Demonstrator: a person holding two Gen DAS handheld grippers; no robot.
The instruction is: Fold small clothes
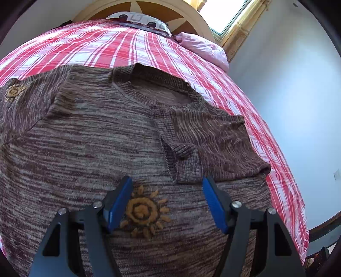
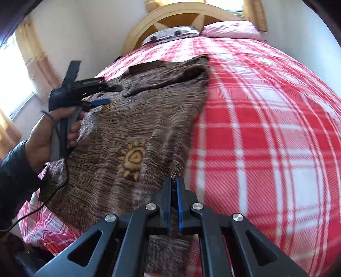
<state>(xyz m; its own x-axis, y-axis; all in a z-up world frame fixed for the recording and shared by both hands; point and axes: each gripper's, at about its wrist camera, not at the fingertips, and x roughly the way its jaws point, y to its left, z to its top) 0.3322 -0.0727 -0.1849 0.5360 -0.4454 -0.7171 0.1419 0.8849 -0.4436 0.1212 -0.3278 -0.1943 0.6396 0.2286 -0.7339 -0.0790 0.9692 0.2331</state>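
Observation:
A brown marled knit sweater [image 1: 85, 138] with orange sun motifs lies spread on the bed; its right sleeve [image 1: 215, 140] is folded across the chest. My left gripper [image 1: 166, 181] hovers open and empty over the sweater's middle, a sun motif [image 1: 142, 211] between its blue pads. In the right wrist view the sweater [image 2: 132, 127] lies left of centre. My right gripper [image 2: 173, 181] is shut on the sweater's right side edge near the hem and lifts it slightly. The left gripper [image 2: 102, 100] shows there too, held in a hand above the sweater.
The bed has a red and white plaid cover [image 2: 266, 138]. A wooden headboard [image 2: 181, 15], a patterned pillow [image 1: 138, 21] and a pink pillow [image 1: 204, 49] are at the far end. A cable [image 2: 53, 191] trails from the left gripper over the bed's near left edge.

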